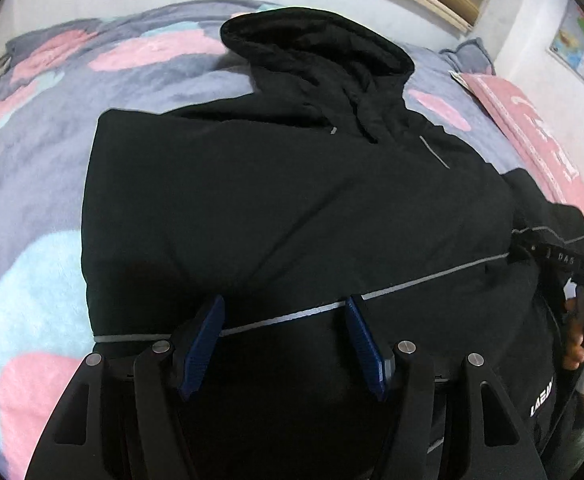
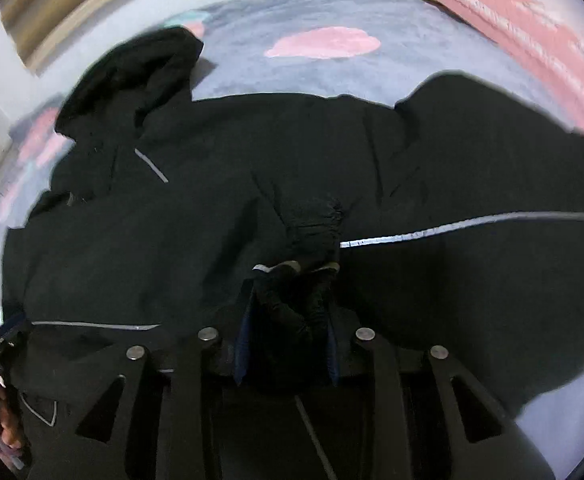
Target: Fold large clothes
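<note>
The black hooded jacket (image 1: pixel 292 200) was spread on the grey, pink-patched bed blanket (image 1: pixel 32 184). The left gripper (image 1: pixel 284 320) was held wide above it; a bunched cuff was clamped by the right gripper (image 2: pixel 288 320). The sleeve should be carried flat across, kept taut.

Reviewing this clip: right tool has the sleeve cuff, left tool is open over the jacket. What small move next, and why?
Probably carry the sleeve cuff across the black jacket body and lay it flat: the right tool is shut on it, the opposite side already looks folded in, and the left tool hovers open.
</note>
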### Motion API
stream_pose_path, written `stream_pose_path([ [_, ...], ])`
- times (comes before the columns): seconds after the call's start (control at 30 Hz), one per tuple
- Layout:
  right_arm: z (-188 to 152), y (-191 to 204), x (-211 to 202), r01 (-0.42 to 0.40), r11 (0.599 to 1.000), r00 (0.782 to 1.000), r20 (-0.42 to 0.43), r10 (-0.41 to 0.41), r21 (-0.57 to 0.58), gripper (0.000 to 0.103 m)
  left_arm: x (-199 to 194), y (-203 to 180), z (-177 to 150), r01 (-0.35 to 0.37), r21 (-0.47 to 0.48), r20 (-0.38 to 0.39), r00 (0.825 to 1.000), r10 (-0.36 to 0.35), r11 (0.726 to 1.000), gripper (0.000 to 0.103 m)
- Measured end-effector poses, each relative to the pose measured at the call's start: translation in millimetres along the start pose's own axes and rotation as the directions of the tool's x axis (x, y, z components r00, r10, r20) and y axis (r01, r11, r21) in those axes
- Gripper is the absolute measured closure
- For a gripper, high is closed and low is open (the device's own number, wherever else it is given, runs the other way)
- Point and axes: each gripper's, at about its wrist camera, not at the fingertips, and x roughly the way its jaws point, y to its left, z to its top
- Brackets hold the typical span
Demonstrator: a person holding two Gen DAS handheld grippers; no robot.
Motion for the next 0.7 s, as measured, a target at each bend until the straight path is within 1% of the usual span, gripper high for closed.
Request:
stream_pose_path([
  [0.03,2,0,-5,0.006,1.000,1.000,-0.005,-0.006,-0.004,0.065,-1,-1,0,-0.003,0.003,0.000,1.000,0.003,1.000,0.039],
  [0.07,4,0,-13,0.017,1.000,1.000,-0.005,-0.017,0.000,0.061,-4,-1,0,-0.005,0.002,0.005,1.000,0.005,1.000,0.039],
  [0.1,6,1,-22,0.023,1.000,1.000,0.004,-0.023,0.005,0.054,-11,-1,1,0.000,-0.008,0.019,1.000,0.000,1.000,0.039],
  [0.13,8,4,-34,0.027,1.000,0.999,0.025,-0.027,0.008,0.053,-20,-1,1,0.015,-0.020,0.035,0.999,-0.014,1.000,0.039],
  [0.17,11,9,-51,0.018,1.000,0.998,0.065,-0.018,-0.003,0.052,-27,-1,4,0.032,-0.027,0.050,0.998,-0.031,0.999,0.039],
  [0.23,16,24,-80,0.005,0.999,0.989,0.145,0.003,-0.053,0.047,-49,-10,8,0.066,-0.030,0.098,0.993,-0.063,0.997,0.039],
  [0.27,20,35,-87,0.011,0.996,0.986,0.167,0.003,-0.083,0.046,-57,-16,12,0.075,-0.023,0.118,0.990,-0.072,0.997,0.039],
  [0.33,21,55,-90,0.009,0.990,0.985,0.174,0.016,-0.144,0.043,-63,-30,13,0.076,-0.002,0.130,0.989,-0.075,0.997,0.039],
  [0.37,19,68,-84,-0.003,0.984,0.987,0.155,0.031,-0.177,0.043,-61,-36,13,0.068,0.009,0.124,0.990,-0.069,0.998,0.039],
  [0.43,13,78,-66,-0.013,0.979,0.994,0.100,0.034,-0.202,0.043,-46,-41,7,0.052,0.017,0.085,0.995,-0.053,0.998,0.039],
  [0.47,7,80,-51,0.002,0.978,0.998,0.057,0.010,-0.210,0.043,-37,-41,5,0.050,0.012,0.064,0.997,-0.050,0.999,0.039],
  [0.5,0,77,-34,0.044,0.977,0.999,0.003,-0.044,-0.211,0.043,-21,-37,-2,0.050,-0.010,0.016,0.999,-0.050,0.999,0.039],
  [0.53,-7,72,-18,0.086,0.974,0.994,-0.052,-0.099,-0.210,0.043,-7,-31,-8,0.054,-0.033,-0.016,0.998,-0.055,0.998,0.039],
  [0.57,-17,65,-4,0.081,0.974,0.990,-0.094,-0.103,-0.213,0.043,-1,-27,-15,0.069,-0.035,-0.008,0.998,-0.069,0.997,0.039],
  [0.6,-24,61,-5,0.068,0.972,0.994,-0.073,-0.086,-0.224,0.043,-1,-26,-22,0.078,-0.011,0.027,0.997,-0.078,0.997,0.039],
  [0.63,-28,60,-10,0.068,0.970,0.995,-0.054,-0.082,-0.233,0.043,-3,-27,-24,0.073,0.001,0.038,0.997,-0.073,0.997,0.039],
  [0.7,-32,60,-16,0.072,0.970,0.995,-0.043,-0.084,-0.232,0.043,-2,-30,-24,0.053,0.010,0.034,0.998,-0.054,0.999,0.039],
])
